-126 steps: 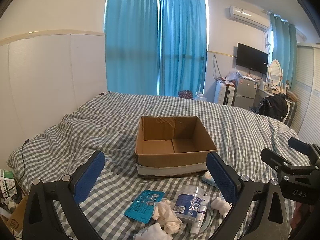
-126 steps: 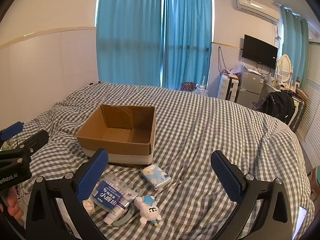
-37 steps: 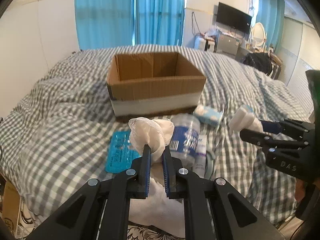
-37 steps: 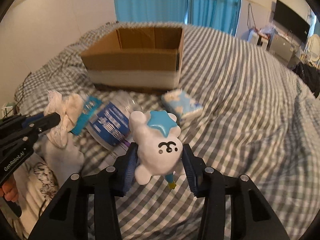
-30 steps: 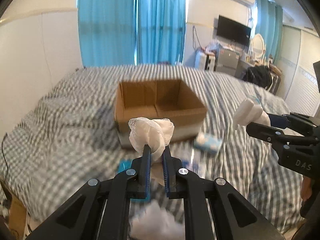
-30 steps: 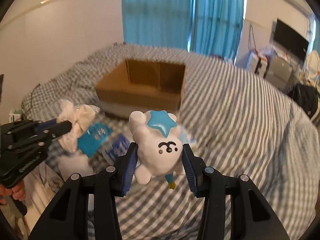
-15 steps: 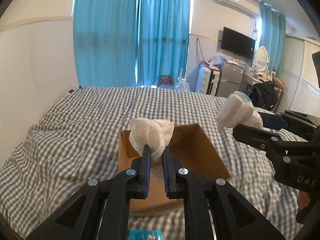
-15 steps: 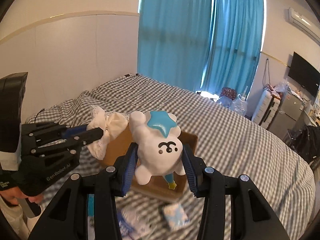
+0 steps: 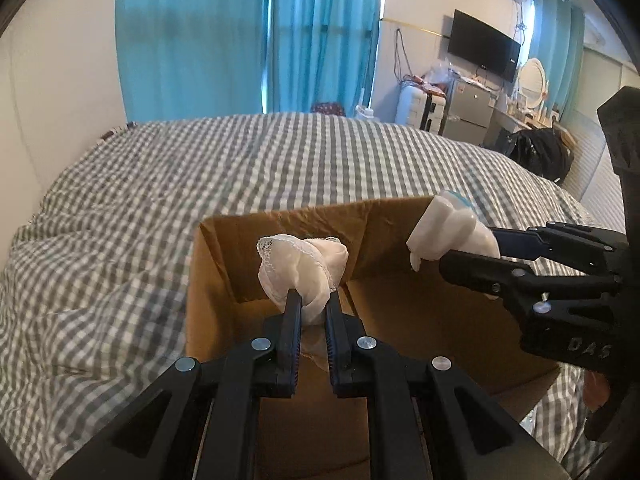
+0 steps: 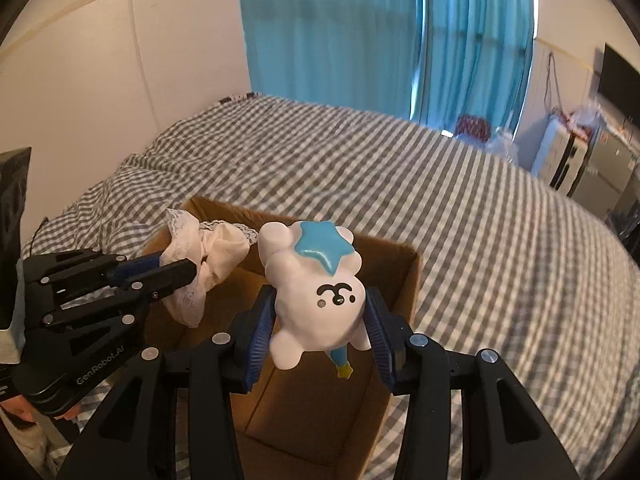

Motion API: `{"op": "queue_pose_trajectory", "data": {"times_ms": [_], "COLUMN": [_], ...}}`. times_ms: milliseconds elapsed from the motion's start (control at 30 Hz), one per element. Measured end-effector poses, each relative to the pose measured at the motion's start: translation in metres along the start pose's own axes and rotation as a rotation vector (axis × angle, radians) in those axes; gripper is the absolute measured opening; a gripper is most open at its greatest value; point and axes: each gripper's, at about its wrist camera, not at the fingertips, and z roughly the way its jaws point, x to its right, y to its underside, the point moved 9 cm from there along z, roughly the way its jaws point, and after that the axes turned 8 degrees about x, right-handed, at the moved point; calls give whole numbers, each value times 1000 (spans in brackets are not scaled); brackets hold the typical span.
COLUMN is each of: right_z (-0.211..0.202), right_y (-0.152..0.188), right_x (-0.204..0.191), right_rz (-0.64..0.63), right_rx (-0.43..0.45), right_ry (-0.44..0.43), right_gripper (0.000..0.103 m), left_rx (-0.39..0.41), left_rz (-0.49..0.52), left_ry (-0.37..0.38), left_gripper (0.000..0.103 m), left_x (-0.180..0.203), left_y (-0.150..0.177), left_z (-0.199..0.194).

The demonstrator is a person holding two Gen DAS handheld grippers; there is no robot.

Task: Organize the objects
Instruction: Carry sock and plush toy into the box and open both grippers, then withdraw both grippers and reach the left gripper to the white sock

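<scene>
Bedroom w/ teal curtains (image 9: 248,36), white walls, wall TV (image 9: 482,51) on the right; bed w/ grey-white check duvet (image 9: 120,208) fills most of both views. Open cardboard box (image 9: 224,264) sits on the duvet, flaps up, brown inside visible.

Left gripper (image 9: 311,300): narrow gap, fingers pinched on a bunched white lace-trimmed cloth (image 9: 300,264), held above the box's left half, not touching the walls. Seen from the right wrist cam it comes in from the left, cloth (image 10: 204,256) hanging over the box's near-left corner.

Right gripper (image 10: 318,322): pads clamped either side of a white plush toy w/ blue star (image 10: 314,288), face toward cam, over the box's right half. In left cam the toy (image 9: 448,236) sits level w/ the box's far rim, right gripper (image 9: 468,256) coming in from the right
</scene>
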Motion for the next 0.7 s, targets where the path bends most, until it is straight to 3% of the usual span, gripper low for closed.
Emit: {"op": "queue_pose_trajectory", "data": {"times_ms": [167,233,300,433,700], "right_z": [-5,-19,-37,-84,-179], "right_y": [-2,-6,-12,-28,-34], "right_x": [3,0,-1,-4,-21], "right_rz": [33,39,47,55,-13], "right_rx": [27,53,78,149,245], "right_ry": [-35,-37,-20,1,36], "right_gripper": [46,50,63,67,78], "left_rx": [9,9,30,101,199], "left_rz": [-31,-48,-63,-90,-80], "left_ry": [21,28,23,17,-81], "left_gripper": [17,31,60,68,96], "left_x": [-1,0,1,2,-1], "left_y": [2,1,-5,-22,-35], "left_z": [-9,-18,-32,-75,-161]}}
